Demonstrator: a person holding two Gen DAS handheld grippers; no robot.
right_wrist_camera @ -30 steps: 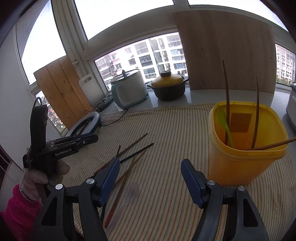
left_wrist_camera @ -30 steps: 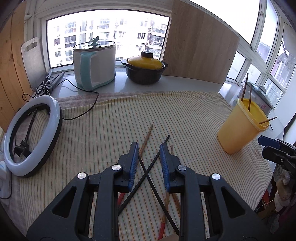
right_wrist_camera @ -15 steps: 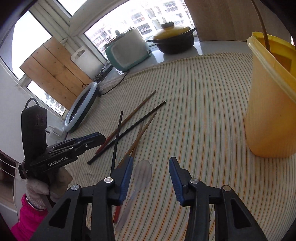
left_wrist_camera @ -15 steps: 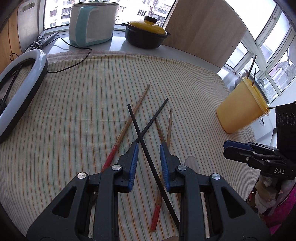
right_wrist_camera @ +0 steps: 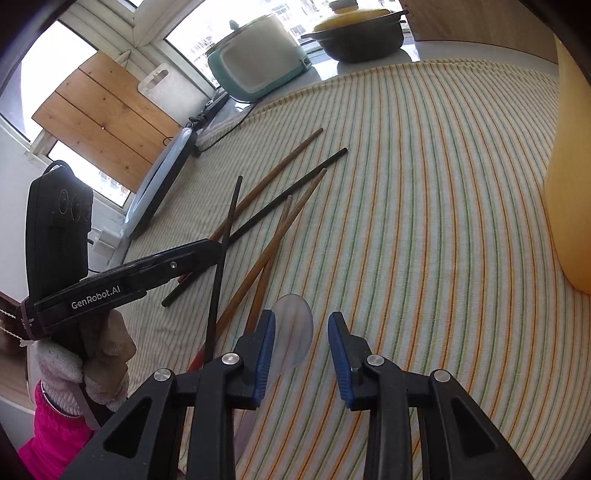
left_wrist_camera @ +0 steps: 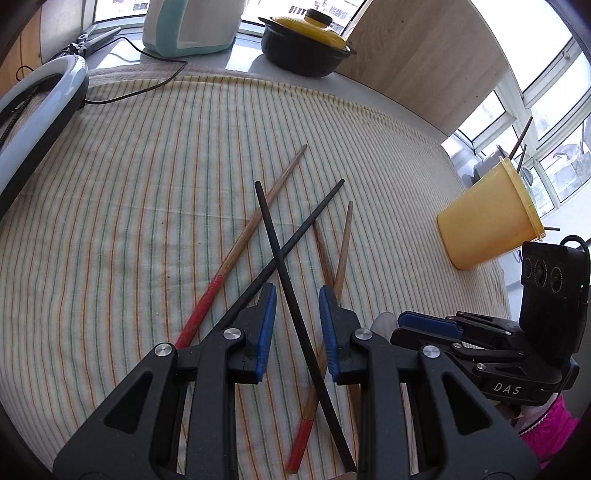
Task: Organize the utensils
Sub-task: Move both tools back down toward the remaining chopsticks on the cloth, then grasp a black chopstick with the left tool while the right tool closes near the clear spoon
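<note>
Several chopsticks, wooden with red ends (left_wrist_camera: pixel 255 225) and plain black (left_wrist_camera: pixel 284 258), lie crossed on the striped cloth (left_wrist_camera: pixel 147 192). My left gripper (left_wrist_camera: pixel 297 295) hangs low over them, tilted down. Its jaws stand narrowly apart astride one black chopstick, and the pads do not touch it. My right gripper (right_wrist_camera: pixel 302 319) is closing above a clear plastic spoon (right_wrist_camera: pixel 295 332). The spoon's bowl lies between the jaws near the left pad, and nothing presses on it. A yellow cup (left_wrist_camera: pixel 487 225) with several sticks in it stands at the right. Each gripper shows in the other's view: right gripper (left_wrist_camera: pixel 404 320), left gripper (right_wrist_camera: pixel 216 249).
A ring light (left_wrist_camera: pixel 33 110) lies at the cloth's left edge with its cable. On the sill behind stand a rice cooker (left_wrist_camera: pixel 188 29) and a black pot with a yellow lid (left_wrist_camera: pixel 306 37). A wooden board (left_wrist_camera: pixel 424 62) leans at the back right.
Both grippers have dropped toward the cloth and tipped downward. The right jaws have narrowed and now stand over the spoon. The left jaws keep the same gap, now astride a black chopstick.
</note>
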